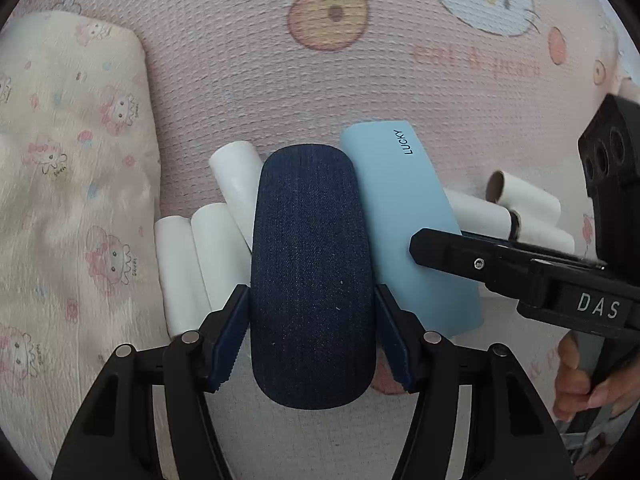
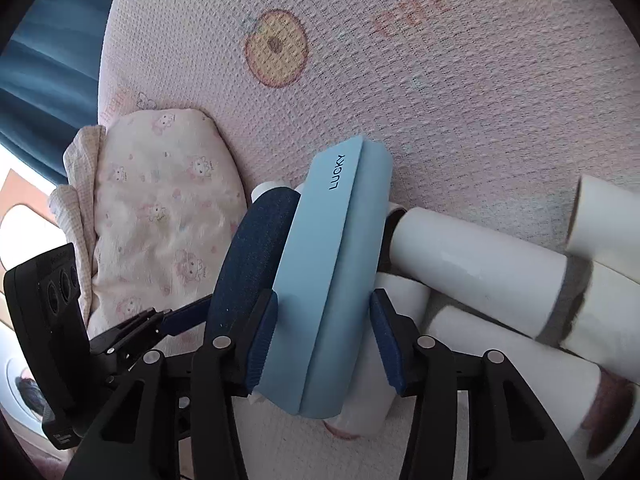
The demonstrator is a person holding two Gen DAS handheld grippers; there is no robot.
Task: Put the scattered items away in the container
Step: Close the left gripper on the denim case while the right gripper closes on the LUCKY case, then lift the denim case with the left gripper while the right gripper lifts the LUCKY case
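Below, on a pink waffle-weave bedspread, a dark blue denim oval case is framed by the left gripper, whose jaws are spread wide, pads just clear of its sides. Beside it, a light blue "LUCKY" case is straddled by the right gripper; whether it is gripped cannot be told. White paper rolls are seen underneath.

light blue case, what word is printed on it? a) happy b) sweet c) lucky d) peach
c: the light blue case carries the word LUCKY in dark letters near its far end, readable in both wrist views, beside the dark denim case.
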